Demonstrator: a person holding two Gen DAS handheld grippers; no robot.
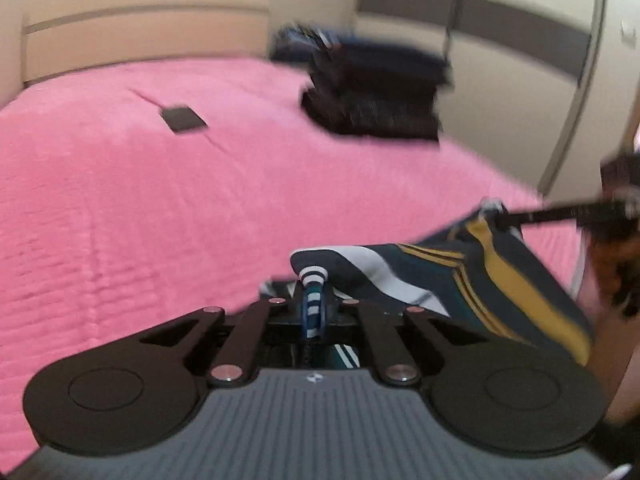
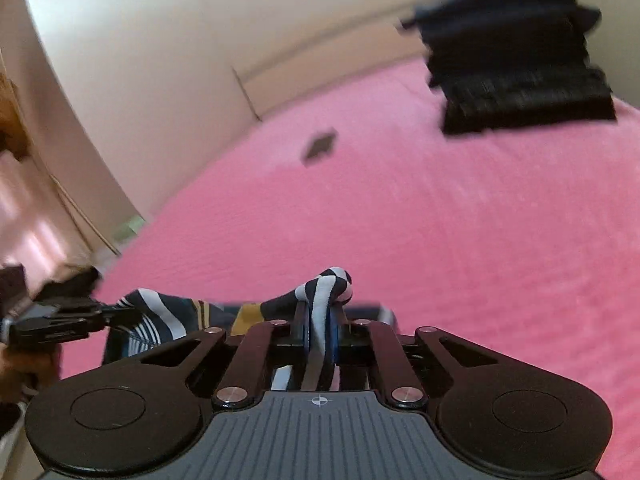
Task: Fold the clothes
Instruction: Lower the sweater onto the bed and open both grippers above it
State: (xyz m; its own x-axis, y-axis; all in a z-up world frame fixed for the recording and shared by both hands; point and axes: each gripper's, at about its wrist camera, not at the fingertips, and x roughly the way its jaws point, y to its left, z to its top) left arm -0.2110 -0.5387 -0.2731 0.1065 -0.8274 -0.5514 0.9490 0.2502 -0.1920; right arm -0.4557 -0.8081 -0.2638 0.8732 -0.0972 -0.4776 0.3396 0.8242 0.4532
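- Across the whole lower field in both wrist views I see the bed, a pink cover with a fine ribbed weave, soft and grippy enough that I judge cloth will not slide on it.
- At 1 o'clock from my left gripper sits the stack of dark folded clothes, blurred; a small dark flat square lies at 11 o'clock.
- Stretched between my two grippers, above the near edge of the bed, hangs the shirt: navy with white, mustard and teal stripes, thin, limp and light by my judgement, so it should sag wherever unsupported.
- I would keep hold at the bunched edges, well apart, to keep it taut.
- Left gripper: jaws closed tight on a striped fold.
- Right gripper: jaws pinched on another bunched fold.
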